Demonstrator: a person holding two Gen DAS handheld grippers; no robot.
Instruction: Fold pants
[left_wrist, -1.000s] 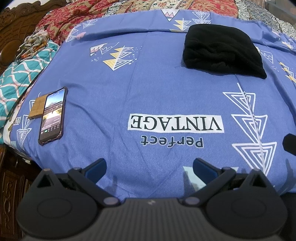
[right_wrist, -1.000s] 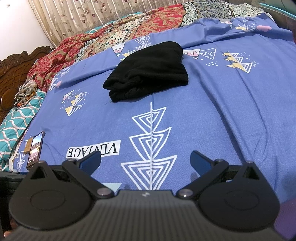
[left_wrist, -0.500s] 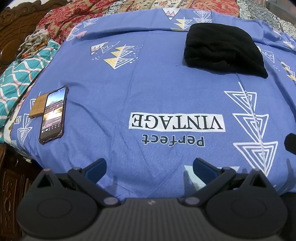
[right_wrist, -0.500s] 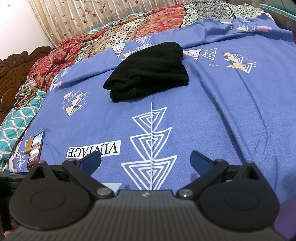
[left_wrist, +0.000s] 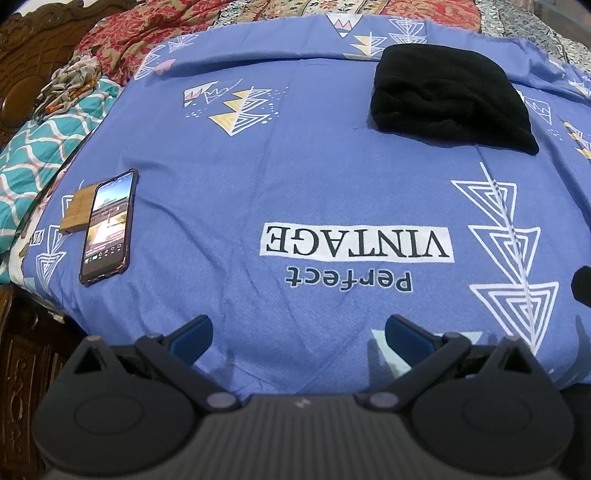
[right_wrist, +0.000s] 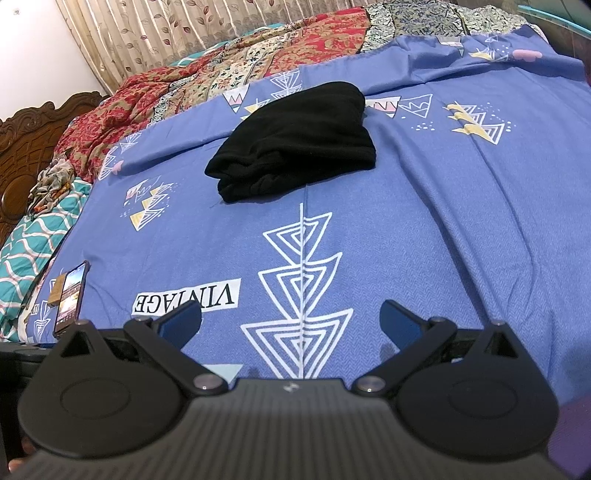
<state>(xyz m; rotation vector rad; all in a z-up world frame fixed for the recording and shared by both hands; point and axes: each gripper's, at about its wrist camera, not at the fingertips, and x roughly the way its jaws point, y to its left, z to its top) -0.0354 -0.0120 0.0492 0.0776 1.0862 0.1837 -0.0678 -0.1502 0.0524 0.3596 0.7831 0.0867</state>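
The black pants (right_wrist: 295, 142) were seen folded at the far side of the bed (right_wrist: 461, 240). Left tool (left_wrist: 297, 334) and right tool (right_wrist: 291, 317) were held wide, empty. The soft, light cloth was judged best gripped along its near edge.

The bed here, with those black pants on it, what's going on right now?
A person holds two sets of tongs over a blue printed bedsheet, and neither is touching anything. The left tongs and right tongs are both open and empty, near the front edge of the bed. The black pants lie in a folded bundle farther back on the sheet, well clear of both. A phone rests near the left edge, partly on a small brown card.
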